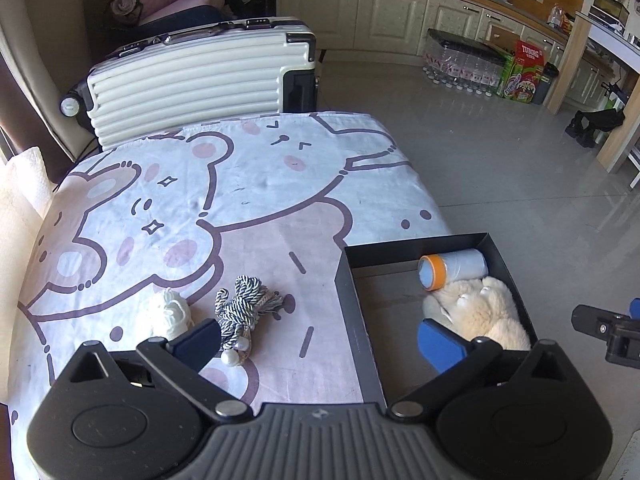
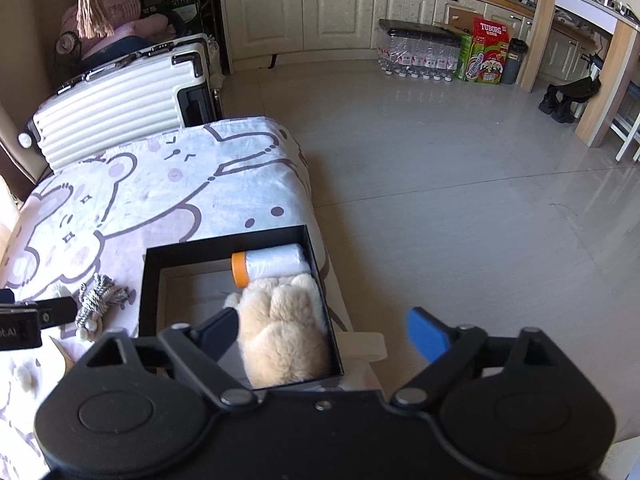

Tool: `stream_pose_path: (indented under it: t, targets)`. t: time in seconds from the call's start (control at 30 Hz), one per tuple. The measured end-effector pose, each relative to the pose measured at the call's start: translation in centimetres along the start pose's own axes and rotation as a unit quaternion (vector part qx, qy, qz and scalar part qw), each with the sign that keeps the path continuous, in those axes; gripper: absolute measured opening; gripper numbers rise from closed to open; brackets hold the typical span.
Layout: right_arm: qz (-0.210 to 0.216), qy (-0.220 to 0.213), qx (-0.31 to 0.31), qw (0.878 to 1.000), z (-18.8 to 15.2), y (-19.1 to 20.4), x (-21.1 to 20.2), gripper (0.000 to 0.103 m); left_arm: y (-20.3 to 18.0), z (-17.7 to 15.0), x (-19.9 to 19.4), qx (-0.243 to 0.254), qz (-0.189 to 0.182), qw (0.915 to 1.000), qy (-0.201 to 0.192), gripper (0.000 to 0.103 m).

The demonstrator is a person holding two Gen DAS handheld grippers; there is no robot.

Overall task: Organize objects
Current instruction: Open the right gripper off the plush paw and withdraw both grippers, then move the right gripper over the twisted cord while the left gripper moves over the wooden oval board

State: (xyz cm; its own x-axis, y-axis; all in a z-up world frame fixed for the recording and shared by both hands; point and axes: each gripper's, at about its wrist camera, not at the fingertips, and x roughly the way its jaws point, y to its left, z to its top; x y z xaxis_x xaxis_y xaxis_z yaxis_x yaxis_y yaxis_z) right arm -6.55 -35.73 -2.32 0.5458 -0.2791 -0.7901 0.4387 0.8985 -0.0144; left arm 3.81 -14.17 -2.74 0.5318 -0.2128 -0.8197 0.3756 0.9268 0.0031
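Note:
A black open box [image 1: 352, 320] [image 2: 148, 300] sits at the right edge of the bear-print cloth [image 1: 248, 184]. Inside lie a film roll with an orange end [image 1: 456, 268] [image 2: 276, 264] and a cream plush paw [image 1: 488, 308] [image 2: 284, 328]. Left of the box, on the cloth, are a black-and-white striped rope bundle [image 1: 240, 308] [image 2: 96, 300] and a white cord bundle [image 1: 166, 312]. My left gripper [image 1: 316, 340] is open, straddling the box's left wall, gripping nothing. My right gripper [image 2: 324, 328] is open over the box's near right corner; the plush lies free by its left finger.
A white ribbed suitcase [image 1: 192, 76] [image 2: 112, 96] stands behind the table. Grey floor [image 2: 460, 208] spreads to the right of the table edge. Packs of water bottles [image 2: 416, 56] and a Tuborg carton [image 2: 488, 52] stand by the far cabinets. A white object [image 2: 360, 344] sticks out under the box.

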Motion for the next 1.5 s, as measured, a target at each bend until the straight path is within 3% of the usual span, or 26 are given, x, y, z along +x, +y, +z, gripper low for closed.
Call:
stream_pose_path:
  t: [0.33,0.87,1.5]
  targets:
    - [-0.028,0.002,0.001,1.000,-0.1,-0.6,0.8,0.103,0.1,0.0,0.4,0.000,0.000,1.0000,-0.002,0.103]
    - [-0.019,0.003,0.015,1.000,0.2,-0.5,1.2,0.103,1.1,0.2,0.6,-0.003,0.012,0.9999,-0.001,0.103]
    - [0.030,0.002,-0.028,0.999,1.4,7.3,2.0,0.103,9.6,-0.8,-0.6,-0.062,0.064,0.9960,-0.005,0.103]
